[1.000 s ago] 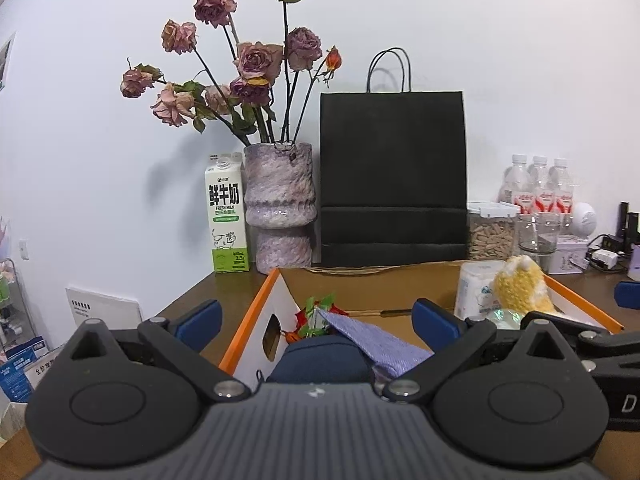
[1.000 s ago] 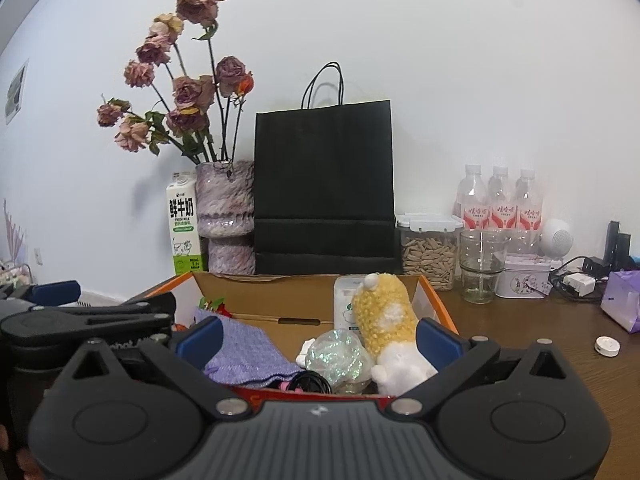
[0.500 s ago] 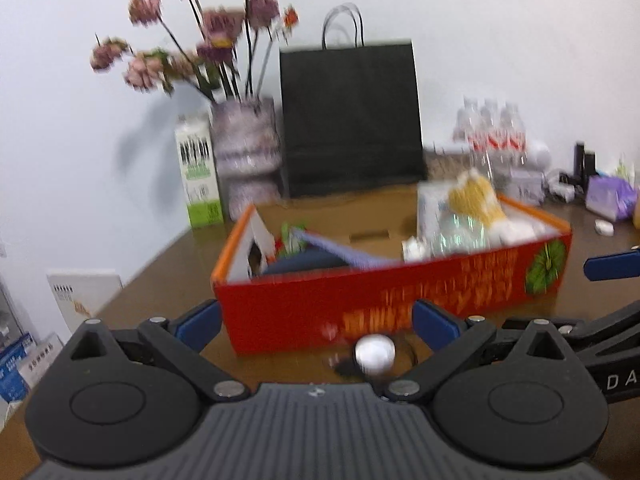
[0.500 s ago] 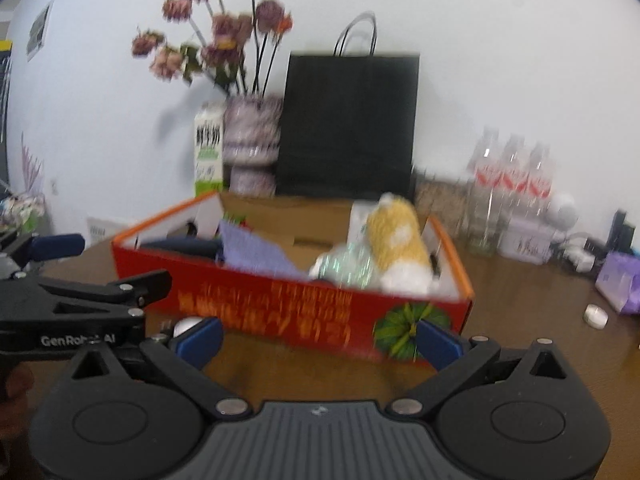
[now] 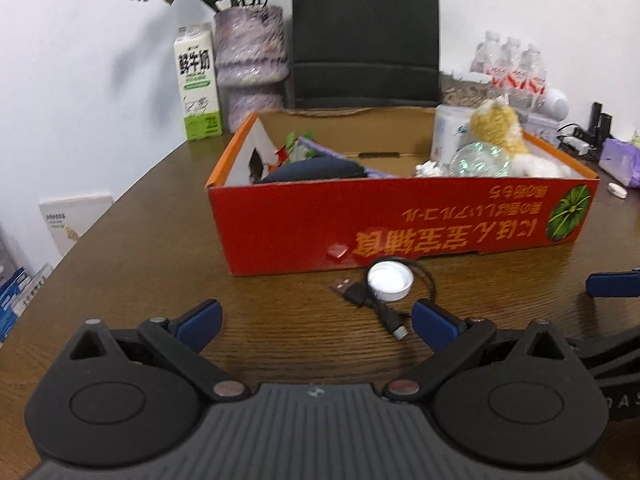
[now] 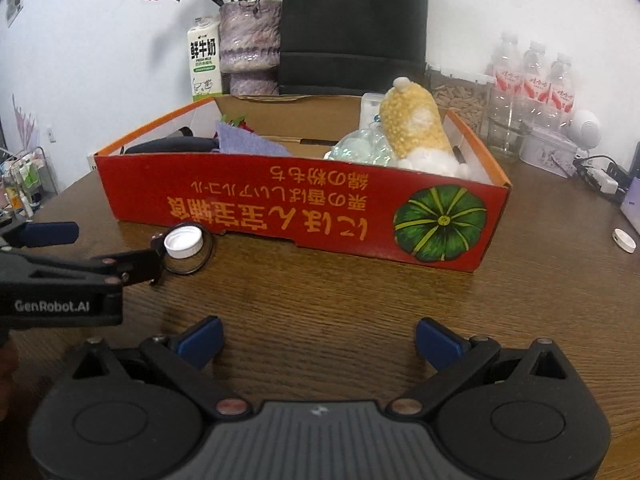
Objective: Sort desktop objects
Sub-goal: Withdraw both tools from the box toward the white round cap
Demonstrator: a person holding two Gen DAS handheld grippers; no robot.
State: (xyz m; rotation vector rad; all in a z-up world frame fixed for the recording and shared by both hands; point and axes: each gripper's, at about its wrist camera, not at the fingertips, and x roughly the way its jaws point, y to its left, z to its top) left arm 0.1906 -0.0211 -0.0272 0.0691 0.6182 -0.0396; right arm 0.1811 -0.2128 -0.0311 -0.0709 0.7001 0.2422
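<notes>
A red cardboard box [image 5: 400, 224] [image 6: 304, 208] stands on the brown table. It holds a yellow plush toy [image 5: 496, 128] [image 6: 412, 128], a clear iridescent ball [image 5: 480, 160], a purple cloth [image 6: 248, 144] and a dark blue item [image 5: 312, 168]. A white bottle cap [image 5: 390, 280] [image 6: 183, 242] lies on a coiled black USB cable [image 5: 376, 304] in front of the box. My left gripper [image 5: 316, 322] is open and empty just before the cap. My right gripper [image 6: 318, 340] is open and empty, low over the table to the right.
A milk carton [image 5: 198, 84], a vase of dried roses [image 5: 250, 56] and a black paper bag [image 5: 364, 36] stand behind the box. Water bottles [image 6: 532, 84], a jar, a white tin and chargers sit at the back right. A second white cap [image 6: 625, 240] lies far right.
Both grippers have pulled back from above the box and dropped low, tilting down toward the table. The cap and cable in front of the box have come into view.
</notes>
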